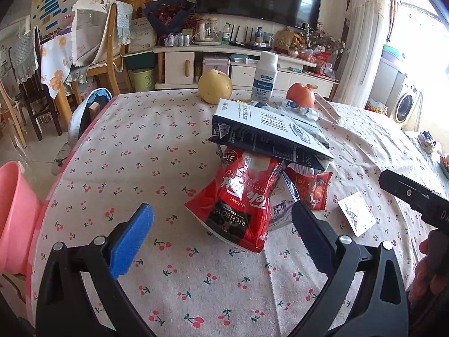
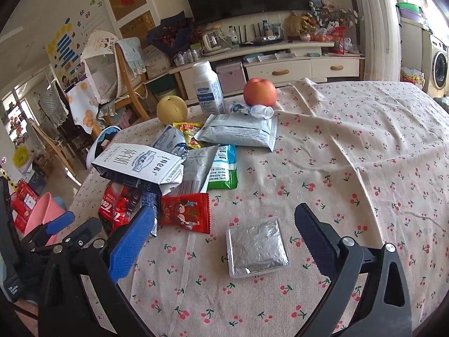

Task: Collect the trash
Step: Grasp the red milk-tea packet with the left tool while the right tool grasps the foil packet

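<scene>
worktop point(image 1: 118, 151) covered by a cream cloth printed with red cherries. a heap of wrappers is seen at its middle.

writing read: on the red glossy tea pouch point(image 1: 238, 202), "3in", "instant tea" and "richboy", upside down in the left wrist view. the white and dark blue milk carton point(image 1: 269, 129), lying tilted across the pouch's top, carries chinese characters and a qr code; the text is too small to read. the label on the white plastic bottle with a blue label point(image 1: 265, 77) is not legible.

the left gripper point(image 1: 221, 219) is held wide, nothing between the blue pad and the black pad; the red pouch lies just ahead between the tips. the right gripper point(image 2: 221, 221) is likewise spread wide and empty, with a square silver foil packet point(image 2: 256, 245) flat on the cloth between its fingers, untouched.

only the right wrist view shows the green and white sachet point(image 2: 224, 168), the grey flat pouch point(image 2: 241, 130) and yellow sweet wrappers point(image 2: 188, 132) behind the carton. a small red patterned wrapper point(image 2: 185, 212) appears in both. a pink plastic basin point(image 1: 14, 216) stands beyond the worktop's left edge.

a yellow pear point(image 1: 214, 87) and a red apple point(image 1: 300, 94) sit at the far edge, beside the bottle.
</scene>
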Available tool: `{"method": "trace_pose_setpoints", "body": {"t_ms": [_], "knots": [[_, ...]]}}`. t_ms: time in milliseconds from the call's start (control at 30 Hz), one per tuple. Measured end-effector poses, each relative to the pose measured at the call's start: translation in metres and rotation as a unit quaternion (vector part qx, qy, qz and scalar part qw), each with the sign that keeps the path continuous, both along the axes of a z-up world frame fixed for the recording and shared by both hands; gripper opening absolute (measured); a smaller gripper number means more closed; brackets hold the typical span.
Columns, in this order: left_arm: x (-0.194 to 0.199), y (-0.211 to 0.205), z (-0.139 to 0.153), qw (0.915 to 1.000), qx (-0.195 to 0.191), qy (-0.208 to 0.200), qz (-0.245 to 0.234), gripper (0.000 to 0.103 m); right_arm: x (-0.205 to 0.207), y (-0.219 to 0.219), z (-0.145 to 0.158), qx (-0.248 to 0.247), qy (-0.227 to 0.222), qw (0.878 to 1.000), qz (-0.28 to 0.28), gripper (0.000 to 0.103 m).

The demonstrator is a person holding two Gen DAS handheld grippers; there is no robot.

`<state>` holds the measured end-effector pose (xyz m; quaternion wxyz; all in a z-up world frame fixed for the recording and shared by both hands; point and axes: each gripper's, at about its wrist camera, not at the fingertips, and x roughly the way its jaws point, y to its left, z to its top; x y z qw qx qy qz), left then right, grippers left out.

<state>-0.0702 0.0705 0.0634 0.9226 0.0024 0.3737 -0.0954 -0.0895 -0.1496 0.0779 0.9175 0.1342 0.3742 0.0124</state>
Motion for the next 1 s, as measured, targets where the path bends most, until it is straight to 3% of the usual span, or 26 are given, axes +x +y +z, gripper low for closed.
{"method": "trace_pose_setpoints", "body": {"t_ms": [367,433,500,633,733,933,967,1000], "knots": [[0.029,-0.022,-0.011,0.9984,0.044,-0.001,-0.035,0.098,0.011,0.0,-0.032,0.005,0.08,0.997,0.017,0.098],[0.032,-0.024,-0.014,0.9981,0.045,0.005,-0.042,0.093,0.012,0.003,-0.036,-0.007,0.091,0.996,0.018,0.098],[0.037,-0.029,-0.019,0.9973,0.05,0.016,-0.052,0.079,0.014,0.006,-0.04,-0.018,0.097,0.995,0.019,0.098],[0.039,-0.035,-0.02,0.9952,0.057,0.009,-0.079,0.074,0.016,0.014,-0.044,-0.061,0.102,0.993,0.018,0.098],[0.038,-0.037,-0.017,0.9944,0.056,0.004,-0.09,0.064,0.019,0.019,-0.048,-0.097,0.107,0.989,0.018,0.098],[0.038,-0.027,-0.016,0.9958,0.033,0.014,-0.084,0.055,0.025,0.017,-0.058,-0.103,0.119,0.987,0.017,0.097],[0.038,-0.025,-0.015,0.996,0.029,0.017,-0.083,0.054,0.025,0.017,-0.059,-0.101,0.12,0.987,0.019,0.09],[0.038,-0.024,-0.016,0.9961,0.027,0.019,-0.082,0.053,0.026,0.017,-0.06,-0.103,0.124,0.987,0.019,0.074]]}}
